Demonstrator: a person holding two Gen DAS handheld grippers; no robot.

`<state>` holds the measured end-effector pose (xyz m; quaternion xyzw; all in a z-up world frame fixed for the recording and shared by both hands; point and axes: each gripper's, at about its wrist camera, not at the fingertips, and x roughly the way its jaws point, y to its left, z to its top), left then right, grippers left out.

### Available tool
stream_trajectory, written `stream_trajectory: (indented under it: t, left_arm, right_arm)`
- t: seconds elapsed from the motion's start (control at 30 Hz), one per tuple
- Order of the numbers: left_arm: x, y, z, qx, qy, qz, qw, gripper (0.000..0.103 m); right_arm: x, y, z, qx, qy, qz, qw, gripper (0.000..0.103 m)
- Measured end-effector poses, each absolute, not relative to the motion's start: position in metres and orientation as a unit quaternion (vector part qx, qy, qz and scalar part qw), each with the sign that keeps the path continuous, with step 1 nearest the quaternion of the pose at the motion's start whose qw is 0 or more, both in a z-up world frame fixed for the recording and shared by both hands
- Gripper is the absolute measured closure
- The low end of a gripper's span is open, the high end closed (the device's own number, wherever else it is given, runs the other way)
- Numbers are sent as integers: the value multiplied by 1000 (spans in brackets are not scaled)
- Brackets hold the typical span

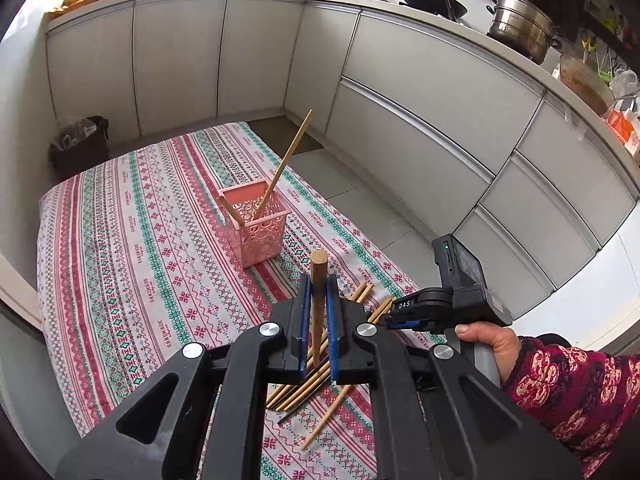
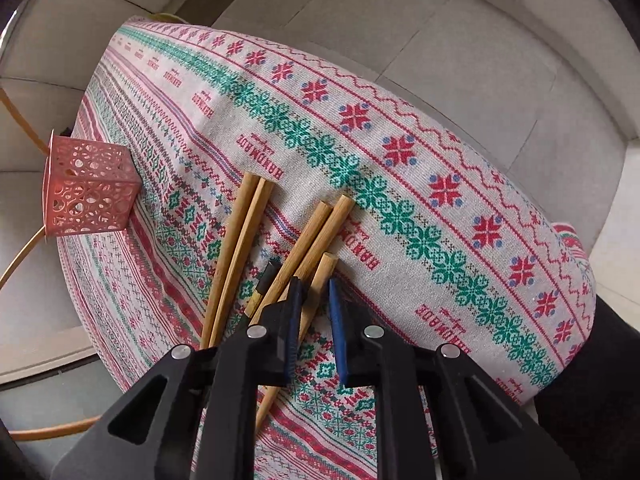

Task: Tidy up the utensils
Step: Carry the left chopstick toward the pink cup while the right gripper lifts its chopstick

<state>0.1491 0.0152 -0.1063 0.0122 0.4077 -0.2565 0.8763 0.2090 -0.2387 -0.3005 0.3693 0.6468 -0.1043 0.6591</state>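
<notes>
Two chopsticks already stand in the pink basket (image 1: 258,224), the left gripper (image 1: 319,284) is closed on one chopstick (image 1: 319,276), and the right gripper (image 2: 314,292) hangs open over the pile (image 2: 280,248) left on the cloth (image 2: 400,168).
</notes>
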Motion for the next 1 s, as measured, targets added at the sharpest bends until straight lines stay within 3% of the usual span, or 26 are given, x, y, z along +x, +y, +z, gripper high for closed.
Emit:
stream_trajectory:
  t: [0.2,0.57,0.8,1.0]
  left_arm:
    - [143,16,-95,6,389,-253,886,96]
    - [140,24,-28,-42,280,-228,931,97]
    - [186,8,15,-39,216,-165,961,97]
    - [248,-3,-4,-40,223,-114,967,97]
  right_arm:
    - [194,-237,-287,374,606,-63,700,93]
    - [147,-233,-172,281,490,37,825,94]
    - [144,-252,-126,285,441,51,850,95]
    - [160,-265,-96,285,410,59,864,95]
